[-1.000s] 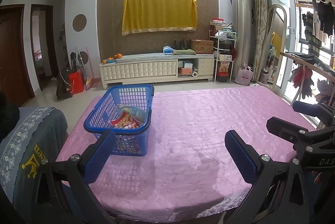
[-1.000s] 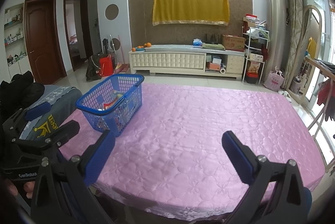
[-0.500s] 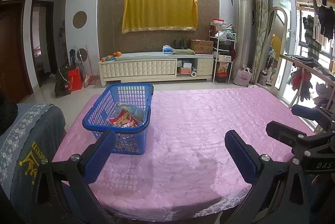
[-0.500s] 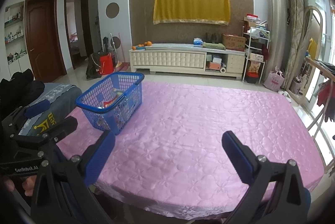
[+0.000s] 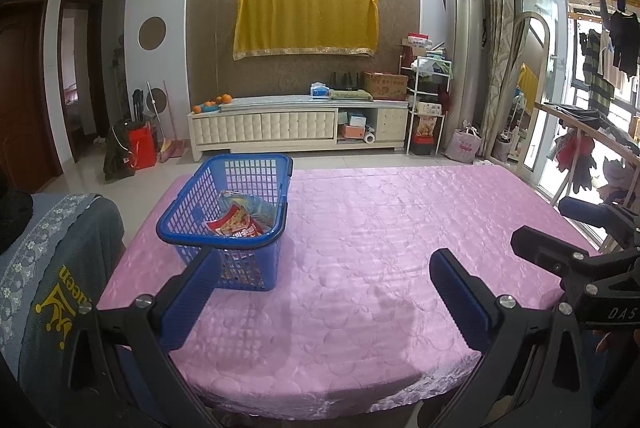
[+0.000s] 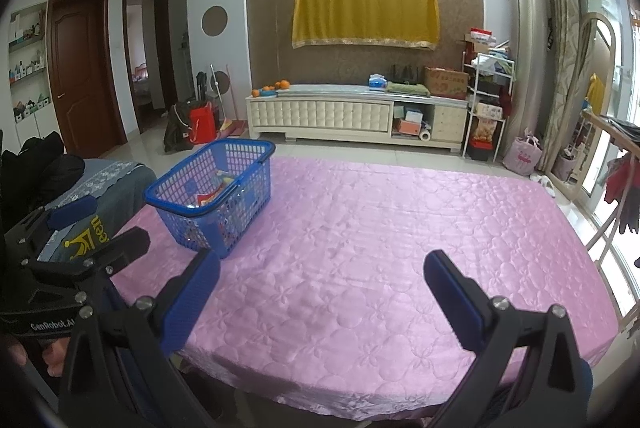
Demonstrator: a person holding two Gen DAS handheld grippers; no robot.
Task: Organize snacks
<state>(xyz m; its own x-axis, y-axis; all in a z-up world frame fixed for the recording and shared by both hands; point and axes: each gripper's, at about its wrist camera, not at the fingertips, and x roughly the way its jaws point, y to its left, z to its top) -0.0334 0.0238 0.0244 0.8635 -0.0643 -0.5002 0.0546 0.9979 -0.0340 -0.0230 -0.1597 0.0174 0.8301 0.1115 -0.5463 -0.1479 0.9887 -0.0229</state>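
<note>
A blue plastic basket (image 5: 256, 268) stands on the left part of the pink table (image 5: 380, 240). It holds snack packets, a red one (image 5: 236, 224) on top. It also shows in the right wrist view (image 6: 244, 204). My left gripper (image 5: 320, 292) is open and empty, held back over the table's near edge, its left finger in front of the basket. My right gripper (image 6: 320, 292) is open and empty over the near edge, to the right of the basket. Each gripper shows at the side of the other's view.
A chair with a grey cover (image 5: 52, 268) stands at the table's left. A white TV cabinet (image 5: 296, 124) lines the far wall. A drying rack with clothes (image 5: 592, 148) is at the right.
Both grippers have pulled back and risen slightly, so the basket sits a bit lower and farther in view. Both stay open and empty.
</note>
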